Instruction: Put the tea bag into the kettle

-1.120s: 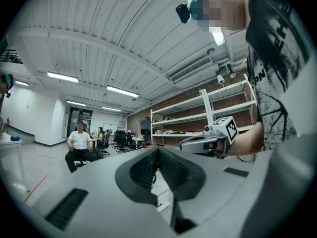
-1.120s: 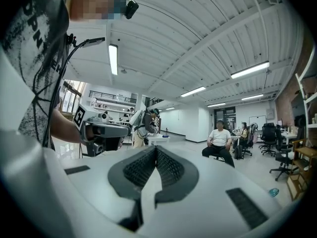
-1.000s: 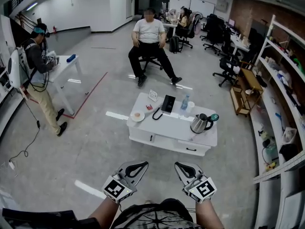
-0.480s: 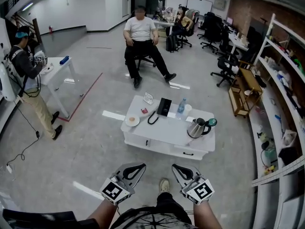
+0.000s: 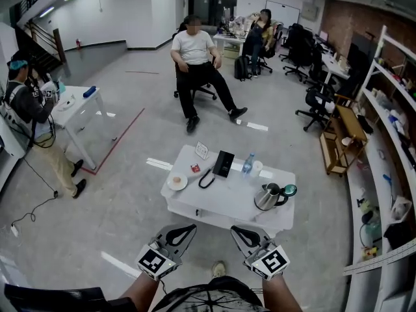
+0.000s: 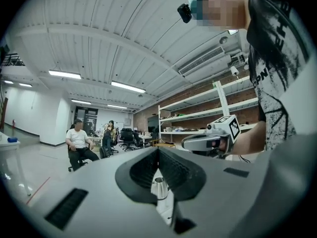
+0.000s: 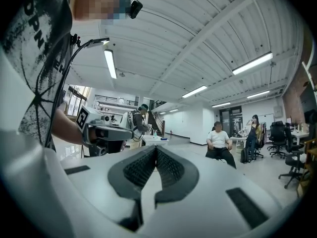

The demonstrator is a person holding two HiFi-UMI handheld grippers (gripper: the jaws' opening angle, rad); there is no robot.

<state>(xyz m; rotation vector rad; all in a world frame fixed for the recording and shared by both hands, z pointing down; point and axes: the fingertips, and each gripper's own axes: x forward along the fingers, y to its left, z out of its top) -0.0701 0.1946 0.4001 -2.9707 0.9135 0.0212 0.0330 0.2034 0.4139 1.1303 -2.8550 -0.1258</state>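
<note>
On a low white table (image 5: 214, 203) ahead of me stands a steel kettle (image 5: 266, 197), its teal lid (image 5: 290, 190) lying beside it at the right. A small red tea bag (image 5: 194, 168) lies near the table's far left part. My left gripper (image 5: 188, 227) and right gripper (image 5: 238, 230) are held side by side short of the table's near edge, both shut and empty. In the left gripper view the jaw tips (image 6: 157, 149) meet; in the right gripper view the tips (image 7: 156, 148) touch too.
The table also carries a plate (image 5: 177, 182), a black phone (image 5: 224, 163), a water bottle (image 5: 247, 164) and a white cup (image 5: 257, 168). A seated person (image 5: 198, 64) is beyond it, another person (image 5: 29, 119) stands at a desk on the left, and shelves (image 5: 383, 142) line the right.
The table has come closer to me and sits lower in the head view. Both grippers stay shut and side by side.
</note>
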